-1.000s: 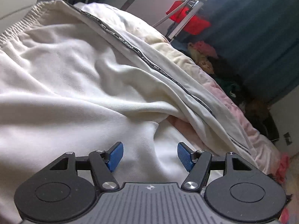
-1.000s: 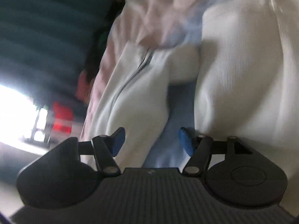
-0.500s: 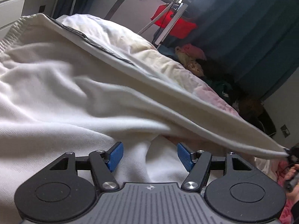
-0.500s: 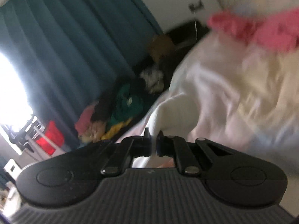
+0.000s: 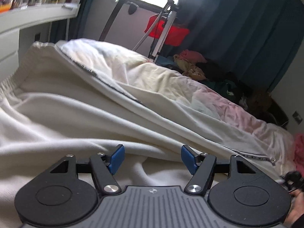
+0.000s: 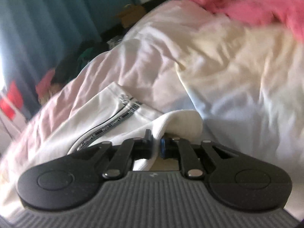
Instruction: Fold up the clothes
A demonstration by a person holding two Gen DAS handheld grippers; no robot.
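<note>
A white pair of track pants (image 5: 62,112) with a dark side stripe lies spread on the bed, its elastic waistband at the left. My left gripper (image 5: 152,157) is open and empty, low over the white fabric. My right gripper (image 6: 156,144) is shut on the pants' ribbed cuff (image 6: 178,122), and the striped leg (image 6: 106,125) runs away from it to the left. In the left wrist view the leg is stretched toward the lower right.
The bed has a rumpled cream and pink sheet (image 5: 190,87). A pink garment (image 6: 252,9) lies at the bed's far end. A pile of clothes (image 5: 191,64), a stand with a red item (image 5: 167,30) and dark curtains stand behind.
My right gripper has shut on the cuff and pulled the leg out straight along the bed. My left gripper has stayed open over the pants while the view tilted up.
</note>
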